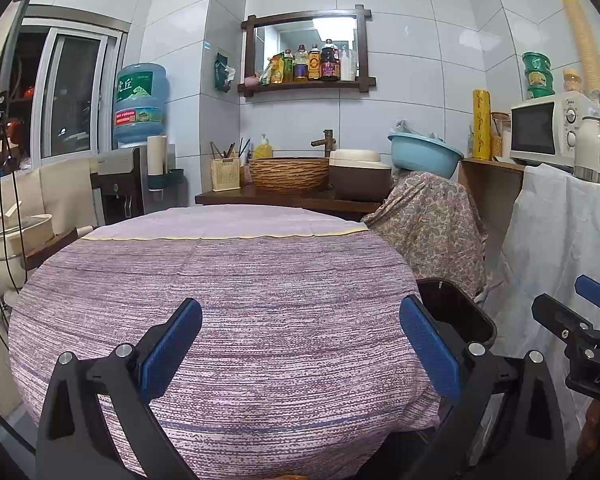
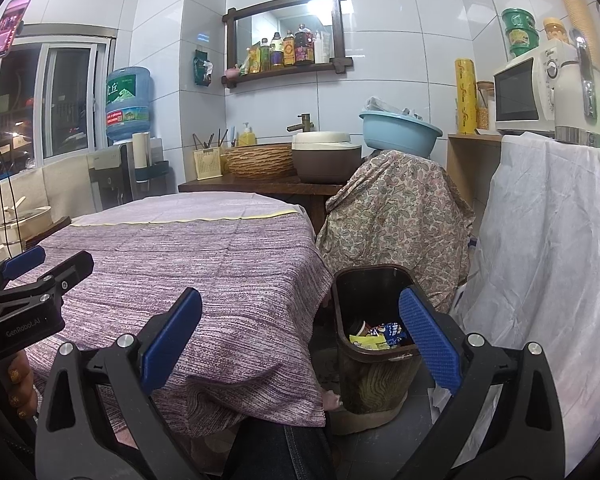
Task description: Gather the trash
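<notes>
A dark brown trash bin [image 2: 374, 376] stands on the floor at the right side of the table, with several crumpled wrappers [image 2: 376, 336] inside it. In the left wrist view only the bin's rim [image 1: 458, 312] shows past the table edge. The table [image 1: 228, 300] wears a purple striped cloth with nothing on it. My left gripper [image 1: 300, 354] hovers open over the cloth, empty. My right gripper [image 2: 300, 354] is open and empty too, between the table corner and the bin. Each gripper shows in the other's view: the right gripper [image 1: 580, 312] and the left gripper [image 2: 48, 264].
A chair draped in paisley cloth [image 2: 396, 220] stands behind the bin, and a white sheet [image 2: 548, 260] hangs at the right. A counter [image 2: 260, 186] with a basket, cooker and blue basin lies beyond the table. A person's leg [image 2: 276, 448] and hand [image 2: 18, 390] are near.
</notes>
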Available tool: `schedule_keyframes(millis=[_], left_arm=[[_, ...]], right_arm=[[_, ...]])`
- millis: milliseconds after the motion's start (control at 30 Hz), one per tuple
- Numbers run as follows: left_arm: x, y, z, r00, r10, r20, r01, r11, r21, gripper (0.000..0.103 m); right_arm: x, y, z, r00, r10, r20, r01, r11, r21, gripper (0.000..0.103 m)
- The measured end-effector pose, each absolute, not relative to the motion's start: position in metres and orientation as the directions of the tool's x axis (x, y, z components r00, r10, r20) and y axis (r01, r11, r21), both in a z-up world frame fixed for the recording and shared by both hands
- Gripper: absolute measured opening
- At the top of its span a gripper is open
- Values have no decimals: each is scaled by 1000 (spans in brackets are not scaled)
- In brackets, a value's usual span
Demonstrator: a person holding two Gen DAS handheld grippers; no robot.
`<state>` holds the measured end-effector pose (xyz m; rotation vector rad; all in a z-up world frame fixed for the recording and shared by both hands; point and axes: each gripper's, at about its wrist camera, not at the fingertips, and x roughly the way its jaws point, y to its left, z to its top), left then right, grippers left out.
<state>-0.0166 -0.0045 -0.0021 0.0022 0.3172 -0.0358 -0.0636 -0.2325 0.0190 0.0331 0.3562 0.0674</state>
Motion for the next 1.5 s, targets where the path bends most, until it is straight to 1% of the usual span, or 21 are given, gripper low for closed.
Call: schedule_keyframes(millis=[1000,1100,1500], left_arm=[[-15,-5,-5,949,-37,-314,37,999,-8,98],[-16,-5,-6,949,-53,-309,52,999,-13,98],[-15,-7,-5,949,-25,-314,25,1000,-5,98]], right_arm=[[-61,-232,15,931,74,-356,-63,997,44,97],[-60,-233,15,930,76,-358,-64,997,45,97],[-60,-234,14,929,76,-363,-63,997,47,97]])
